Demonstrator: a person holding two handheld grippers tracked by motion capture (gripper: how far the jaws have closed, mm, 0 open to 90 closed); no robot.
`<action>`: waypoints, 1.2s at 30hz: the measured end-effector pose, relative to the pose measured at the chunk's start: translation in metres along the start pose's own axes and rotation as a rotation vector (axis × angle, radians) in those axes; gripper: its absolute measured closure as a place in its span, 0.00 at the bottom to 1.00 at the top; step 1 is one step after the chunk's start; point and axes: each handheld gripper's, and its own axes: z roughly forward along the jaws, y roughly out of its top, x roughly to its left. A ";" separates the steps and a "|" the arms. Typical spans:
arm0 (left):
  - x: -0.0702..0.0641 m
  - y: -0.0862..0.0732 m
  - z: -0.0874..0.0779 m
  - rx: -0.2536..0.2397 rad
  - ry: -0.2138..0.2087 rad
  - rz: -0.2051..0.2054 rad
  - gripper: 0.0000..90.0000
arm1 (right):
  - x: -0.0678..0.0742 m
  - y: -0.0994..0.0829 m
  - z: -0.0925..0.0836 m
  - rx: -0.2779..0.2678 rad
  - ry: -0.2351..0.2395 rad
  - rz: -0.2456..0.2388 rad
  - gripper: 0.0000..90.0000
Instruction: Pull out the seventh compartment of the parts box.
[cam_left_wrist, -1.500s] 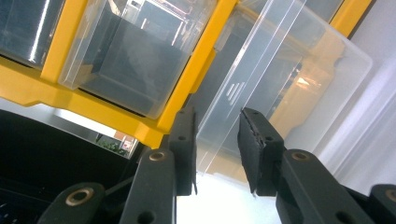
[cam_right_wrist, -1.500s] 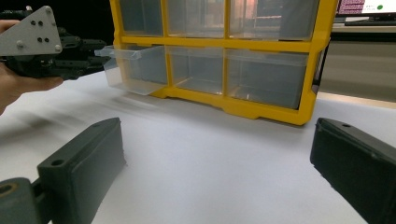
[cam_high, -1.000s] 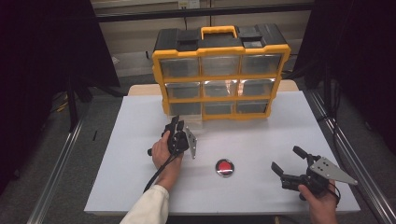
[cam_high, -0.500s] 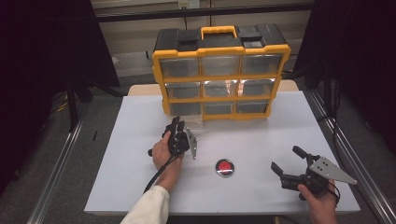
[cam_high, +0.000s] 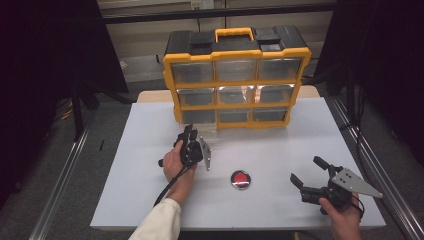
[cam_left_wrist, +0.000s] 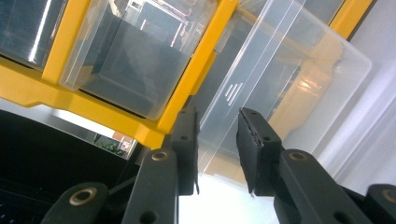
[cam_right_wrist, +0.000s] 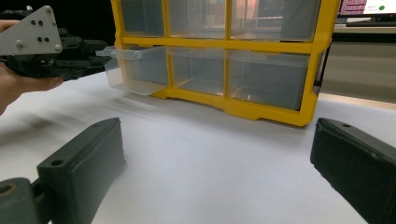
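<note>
From above, my left gripper (cam_high: 192, 134) reaches at the bottom-left drawer of the yellow-and-black plastic organiser cabinet (cam_high: 235, 80); a round red-topped disc (cam_high: 241, 179) lies in front of the cabinet, my right gripper (cam_high: 309, 179) farther right of it. Along my left jaws, they sit narrowly parted around the front lip of the clear plastic drawer (cam_left_wrist: 280, 79); I cannot tell whether they pinch it. Along my right jaws, they gape wide, empty, facing the cabinet, its drawer (cam_right_wrist: 133, 65) pulled partly out.

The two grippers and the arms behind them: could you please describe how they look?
Both the left gripper and the right gripper are black with two blocky jaws and round bolt holes. Each carries a grey three-cornered plate with small holes. A black cable trails from the left one. The left arm wears a white sleeve.
</note>
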 end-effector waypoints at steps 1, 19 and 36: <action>0.000 0.000 0.000 0.002 -0.002 -0.001 0.77 | 0.000 0.000 0.000 0.000 0.001 0.001 0.02; 0.003 0.001 0.001 0.000 0.007 -0.012 0.76 | 0.000 0.000 0.000 0.001 -0.006 0.001 0.02; 0.000 -0.002 -0.002 -0.008 -0.013 0.028 0.79 | -0.001 0.000 0.000 0.005 -0.005 0.000 0.02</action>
